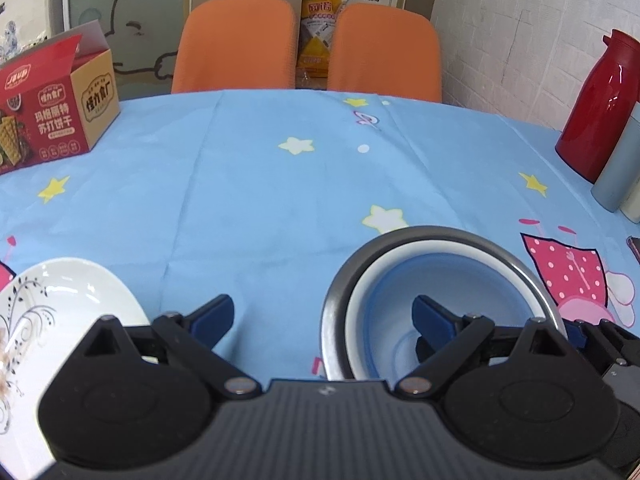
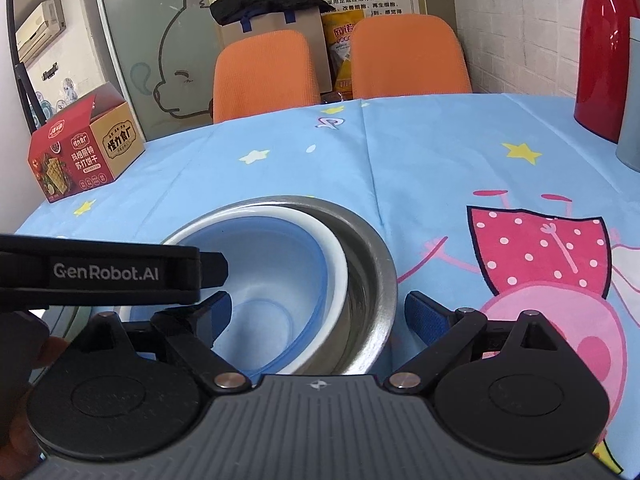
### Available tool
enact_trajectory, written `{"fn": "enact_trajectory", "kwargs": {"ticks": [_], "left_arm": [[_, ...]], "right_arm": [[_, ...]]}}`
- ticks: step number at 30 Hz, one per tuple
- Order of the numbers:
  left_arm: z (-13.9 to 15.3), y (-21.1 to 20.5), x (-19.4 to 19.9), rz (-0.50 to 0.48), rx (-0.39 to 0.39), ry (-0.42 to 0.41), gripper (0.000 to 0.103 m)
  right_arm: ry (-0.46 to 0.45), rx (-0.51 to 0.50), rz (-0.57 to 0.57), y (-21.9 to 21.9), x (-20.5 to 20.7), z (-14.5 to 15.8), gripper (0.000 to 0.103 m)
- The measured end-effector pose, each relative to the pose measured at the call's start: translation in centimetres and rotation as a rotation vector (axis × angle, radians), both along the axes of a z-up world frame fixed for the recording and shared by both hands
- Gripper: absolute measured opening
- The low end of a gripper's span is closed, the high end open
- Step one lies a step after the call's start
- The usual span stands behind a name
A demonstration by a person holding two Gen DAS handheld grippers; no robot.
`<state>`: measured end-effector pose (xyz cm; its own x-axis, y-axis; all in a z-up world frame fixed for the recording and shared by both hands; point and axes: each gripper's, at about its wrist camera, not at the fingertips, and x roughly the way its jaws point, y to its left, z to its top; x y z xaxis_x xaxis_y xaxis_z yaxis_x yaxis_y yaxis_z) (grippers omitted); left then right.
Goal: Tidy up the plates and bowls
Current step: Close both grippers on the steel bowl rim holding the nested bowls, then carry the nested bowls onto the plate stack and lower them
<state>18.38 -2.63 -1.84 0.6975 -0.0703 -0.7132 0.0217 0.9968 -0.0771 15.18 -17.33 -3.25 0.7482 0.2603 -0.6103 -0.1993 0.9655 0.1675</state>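
A blue-and-white bowl (image 1: 432, 280) sits nested inside a steel bowl (image 1: 452, 234) on the blue tablecloth; both show in the right wrist view too, the blue-and-white bowl (image 2: 276, 248) inside the steel bowl (image 2: 372, 280). A white plate (image 1: 68, 296) with a black floral pattern lies at the lower left. My left gripper (image 1: 322, 318) is open; its right finger is over the bowls' left rim, its left finger beside the plate. My right gripper (image 2: 318, 312) is open, straddling the bowls' right rim. The left gripper's body (image 2: 104, 272) crosses the right wrist view.
A red biscuit box (image 1: 52, 116) stands at the far left. A red jug (image 1: 600, 100) and a grey cylinder (image 1: 618, 172) stand at the right edge. Two orange chairs (image 1: 236, 48) are behind the table (image 1: 260, 184).
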Motion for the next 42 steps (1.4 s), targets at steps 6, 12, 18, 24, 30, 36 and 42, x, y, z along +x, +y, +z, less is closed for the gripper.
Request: {"fn": "enact_trajectory", "kwargs": {"ticks": [6, 12, 18, 24, 30, 36, 42], "left_arm": [[-0.5, -0.9, -0.1, -0.019, 0.04, -0.022, 0.093], [-0.5, -1.1, -0.5, -0.065, 0.016, -0.043, 0.093], [-0.4, -0.3, -1.0, -0.103, 0.005, -0.069, 0.089], [-0.5, -0.8, -1.0, -0.099, 0.063, -0.085, 0.07], [-0.3, -1.0, -0.6, -0.124, 0.01, -0.035, 0.05], [1.6, -1.8, -1.8, -0.126, 0.029, -0.066, 0.042], [3.3, -1.1, -2.9, -0.116, -0.018, -0.084, 0.042]], "right_arm": [[-0.031, -0.025, 0.005, 0.4, -0.2, -0.3, 0.103], [-0.036, -0.011, -0.002, 0.1, -0.5, -0.3, 0.103], [-0.037, -0.008, 0.003, 0.1, -0.8, -0.3, 0.103], [-0.043, -0.017, 0.015, 0.5, -0.8, -0.3, 0.103], [-0.04, 0.011, 0.04, 0.7, -1.1, 0.0, 0.103], [-0.06, 0.014, 0.018, 0.6, -2.1, 1.6, 0.103], [-0.107, -0.033, 0.014, 1.1, -3.5, 3.6, 0.103]]}}
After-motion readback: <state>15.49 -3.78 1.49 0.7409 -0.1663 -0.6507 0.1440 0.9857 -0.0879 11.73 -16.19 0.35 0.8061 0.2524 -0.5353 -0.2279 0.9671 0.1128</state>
